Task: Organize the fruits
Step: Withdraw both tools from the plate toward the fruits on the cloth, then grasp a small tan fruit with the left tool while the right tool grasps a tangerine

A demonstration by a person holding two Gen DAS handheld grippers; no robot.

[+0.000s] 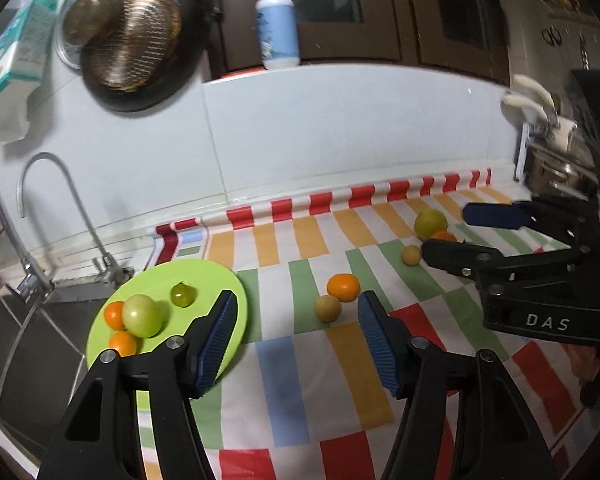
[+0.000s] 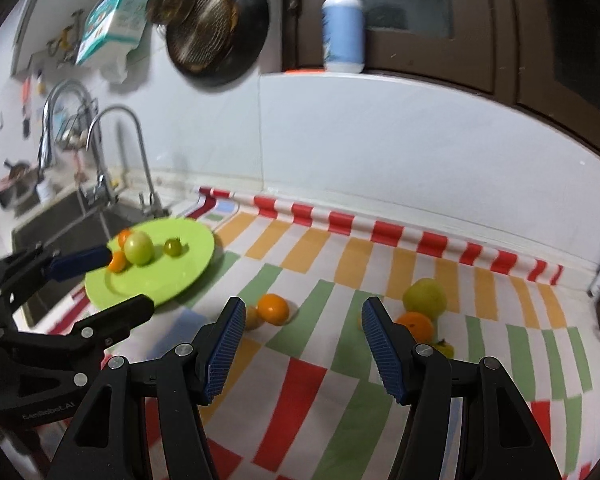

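While empty, the left gripper (image 1: pixel 296 312) faces an orange (image 1: pixel 343 287).

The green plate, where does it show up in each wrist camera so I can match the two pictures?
Left wrist view: green plate sits lower left, beside the sink, partly behind the left tool's finger.
Right wrist view: green plate sits left of centre, by the sink, beyond the left tool.
Shared landmark: the blue and white pump bottle on the ledge above.

Glossy lime plastic plate (image 1: pixel 220 280) on a smooth, shiny striped tablecloth (image 1: pixel 300 380), polished metal tap (image 1: pixel 60 184), ribbed matt gripper pads (image 1: pixel 220 340).
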